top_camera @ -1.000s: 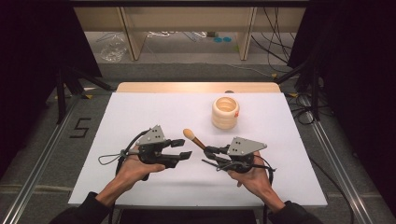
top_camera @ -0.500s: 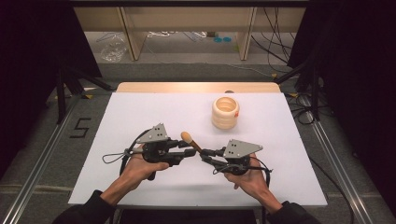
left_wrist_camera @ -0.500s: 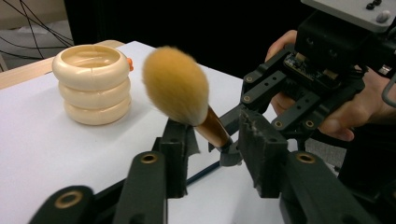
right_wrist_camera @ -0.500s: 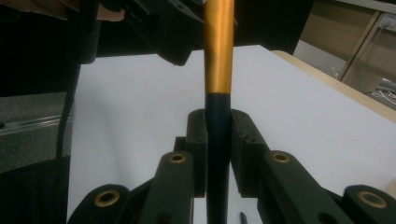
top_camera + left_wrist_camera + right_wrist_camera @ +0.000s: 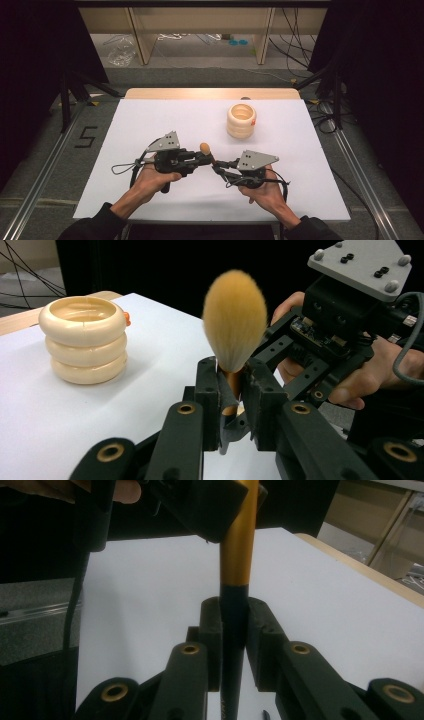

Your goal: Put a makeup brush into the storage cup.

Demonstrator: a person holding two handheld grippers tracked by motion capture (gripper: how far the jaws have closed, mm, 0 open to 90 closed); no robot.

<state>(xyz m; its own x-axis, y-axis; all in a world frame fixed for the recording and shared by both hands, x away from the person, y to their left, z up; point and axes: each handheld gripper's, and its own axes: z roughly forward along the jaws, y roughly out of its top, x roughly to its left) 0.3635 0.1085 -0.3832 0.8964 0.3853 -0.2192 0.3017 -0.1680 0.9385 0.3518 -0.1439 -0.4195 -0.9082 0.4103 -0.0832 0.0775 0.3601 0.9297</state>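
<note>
Brush (image 5: 234, 322) between tools, apparently near holder (image 5: 241, 120)

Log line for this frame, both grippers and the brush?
left gripper: shut on brush ferrule | right gripper: shut on brush handle | holder: upright, apart

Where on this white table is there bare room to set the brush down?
The white table is bare across its far left, from the far edge to the left claw, and along the right side past the ringed holder. The near strip between the forearms is also bare. It is crowded mid-table, where both claws, the right claw included, hold the brush.
</note>
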